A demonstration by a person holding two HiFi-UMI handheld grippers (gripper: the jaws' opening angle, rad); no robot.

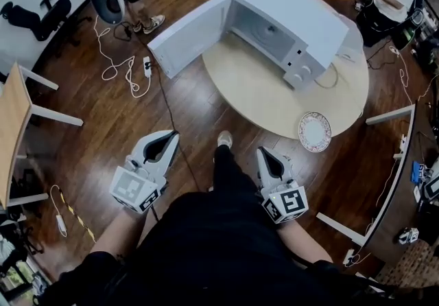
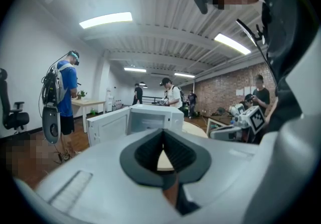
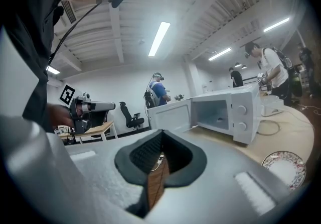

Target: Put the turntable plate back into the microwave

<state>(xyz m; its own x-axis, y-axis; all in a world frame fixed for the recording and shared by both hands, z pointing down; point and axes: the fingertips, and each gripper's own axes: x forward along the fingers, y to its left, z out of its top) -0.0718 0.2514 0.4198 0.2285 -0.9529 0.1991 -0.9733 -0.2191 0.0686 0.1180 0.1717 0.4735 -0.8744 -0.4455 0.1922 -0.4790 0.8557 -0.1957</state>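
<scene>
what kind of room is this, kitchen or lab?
Looks like an open lab or office space, not a kitchen: microwave on a round table, office chair, cables across the wood floor.

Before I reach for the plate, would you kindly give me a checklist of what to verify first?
1. Microwave door open: ok, swung wide.
2. Plate free to take: ok, it lies alone near the table edge.
3. Left hand-held gripper and right hand-held gripper empty: ok.
4. Jaws apart for a grasp: not ok, both shut.
5. Hand-held grippers at the plate: not ok, both over the floor, short of the table.
6. Inside of the microwave clear: cannot tell.
</scene>
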